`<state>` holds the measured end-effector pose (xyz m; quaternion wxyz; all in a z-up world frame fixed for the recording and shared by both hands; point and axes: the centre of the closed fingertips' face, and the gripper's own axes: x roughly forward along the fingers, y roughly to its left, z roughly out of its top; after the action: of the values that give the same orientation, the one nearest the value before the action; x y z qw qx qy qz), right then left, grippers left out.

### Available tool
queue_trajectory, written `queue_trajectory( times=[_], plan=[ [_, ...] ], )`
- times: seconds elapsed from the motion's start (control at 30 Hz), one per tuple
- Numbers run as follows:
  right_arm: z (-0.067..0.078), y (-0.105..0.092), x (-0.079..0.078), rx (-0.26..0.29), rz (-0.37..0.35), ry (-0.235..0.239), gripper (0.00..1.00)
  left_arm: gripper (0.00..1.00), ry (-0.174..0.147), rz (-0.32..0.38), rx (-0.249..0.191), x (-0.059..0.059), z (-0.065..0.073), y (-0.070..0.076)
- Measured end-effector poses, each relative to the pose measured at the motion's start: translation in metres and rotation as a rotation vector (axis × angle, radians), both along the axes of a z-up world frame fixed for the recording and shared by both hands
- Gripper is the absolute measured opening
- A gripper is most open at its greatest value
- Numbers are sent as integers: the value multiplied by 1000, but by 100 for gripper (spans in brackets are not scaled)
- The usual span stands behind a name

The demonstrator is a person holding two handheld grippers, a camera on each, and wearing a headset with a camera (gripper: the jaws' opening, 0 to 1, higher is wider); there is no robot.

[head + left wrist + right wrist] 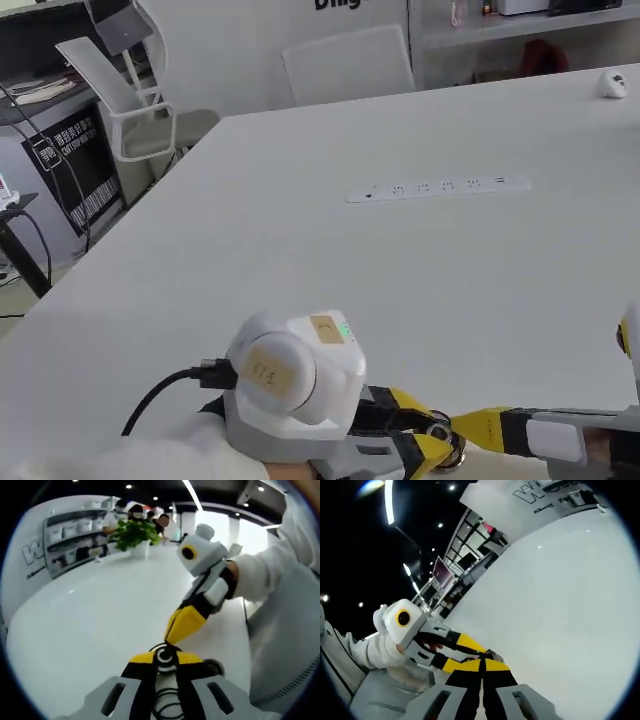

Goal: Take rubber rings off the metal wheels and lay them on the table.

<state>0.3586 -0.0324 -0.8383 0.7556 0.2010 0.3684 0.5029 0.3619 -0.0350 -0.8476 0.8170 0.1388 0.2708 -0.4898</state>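
Note:
At the near table edge my left gripper is shut on a small metal wheel. In the left gripper view the wheel sits between the yellow jaw tips of the left gripper, with a thin black rubber ring looping off its top. My right gripper comes in from the right, tip to tip with the left. There the right gripper looks shut on that ring. In the right gripper view, the right gripper has its jaws pressed together beside the wheel.
The white table stretches ahead, with a white power strip across its middle and a small white object at the far right. White chairs stand behind the far edge. A potted plant stands on the table.

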Motion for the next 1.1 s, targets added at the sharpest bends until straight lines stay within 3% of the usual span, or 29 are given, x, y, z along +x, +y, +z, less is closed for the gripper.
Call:
queue_trajectory(
  times=[0.13, 0.23, 0.47, 0.63, 0.7, 0.83, 0.93, 1.03, 1.1],
  plan=[
    [-3, -4, 4, -33, -7, -12, 0, 28, -9, -16, 49, -5, 2, 1],
    [3, 0, 0, -11, 12, -12, 0, 35, -3, -5, 54, -6, 9, 6],
    [8, 5, -6, -20, 48, -50, 0, 36, -55, 55, 36, 0, 33, 20],
    [20, 6, -4, 26, 33, -53, 0, 35, -60, 64, 79, 3, 24, 26],
    [25, 5, -2, 27, 26, -66, 0, 36, -68, 53, 76, 2, 28, 25],
    [29, 1, 2, 23, 17, -77, 0, 38, -85, 65, 33, 4, 47, 27],
    [35, -4, 5, 8, 11, -107, 0, 40, -79, 23, 1, -7, 67, 28],
    [42, -10, 6, 9, 4, -118, 0, 42, -130, 15, -17, -12, 94, 36],
    [45, -14, 6, -2, 5, -131, 0, 47, -138, 20, -59, -15, 110, 44]
  ],
)
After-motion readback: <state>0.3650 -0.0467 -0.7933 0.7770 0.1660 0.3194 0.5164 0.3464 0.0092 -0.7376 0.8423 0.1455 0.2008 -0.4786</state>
